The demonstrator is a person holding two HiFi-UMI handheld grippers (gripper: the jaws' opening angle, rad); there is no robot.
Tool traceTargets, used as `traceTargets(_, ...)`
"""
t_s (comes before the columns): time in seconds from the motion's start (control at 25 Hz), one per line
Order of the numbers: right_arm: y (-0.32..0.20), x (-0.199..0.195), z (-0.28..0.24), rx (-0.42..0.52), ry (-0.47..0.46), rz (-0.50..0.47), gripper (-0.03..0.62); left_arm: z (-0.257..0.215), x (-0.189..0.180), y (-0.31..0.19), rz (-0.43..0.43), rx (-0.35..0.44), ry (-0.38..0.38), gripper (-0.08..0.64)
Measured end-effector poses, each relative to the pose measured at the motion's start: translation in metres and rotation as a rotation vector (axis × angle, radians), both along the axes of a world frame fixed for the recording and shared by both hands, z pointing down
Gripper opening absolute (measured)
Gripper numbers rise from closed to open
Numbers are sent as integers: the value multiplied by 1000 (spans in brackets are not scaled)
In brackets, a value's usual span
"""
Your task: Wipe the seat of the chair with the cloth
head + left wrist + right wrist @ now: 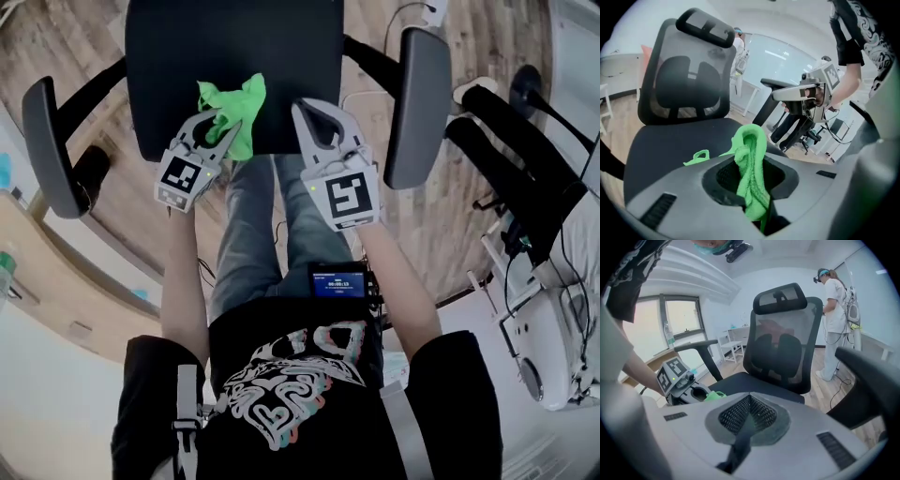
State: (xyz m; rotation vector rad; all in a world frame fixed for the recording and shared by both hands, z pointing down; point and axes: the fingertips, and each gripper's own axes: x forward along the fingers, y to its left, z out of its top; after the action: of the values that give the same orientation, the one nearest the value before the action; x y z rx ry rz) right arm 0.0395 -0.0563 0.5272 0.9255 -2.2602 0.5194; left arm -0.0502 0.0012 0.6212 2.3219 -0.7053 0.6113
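The left gripper point(228, 122) pinches the green cloth point(241, 101), bunched lengthwise along its jaws, free end pointing far over the seat point(234, 47). The right gripper point(303, 107) has its jaws together, empty.

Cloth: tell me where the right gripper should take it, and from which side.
Take the loose bunch of the cloth that sticks out past the left gripper, coming in from the right. Its other end is pinched there; the bunch stands up free above the seat.

The seat point(234, 56) runs off the head view's top edge. The left tool point(223, 129) covers the lower end of the cloth point(246, 101); in the right gripper view only 1 green scrap shows.
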Motion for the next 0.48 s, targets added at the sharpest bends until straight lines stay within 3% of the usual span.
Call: traceTargets(0.48, -18, -10, -123, 107, -120, 45, 2, -145, -47, -28, -181, 217, -112, 83)
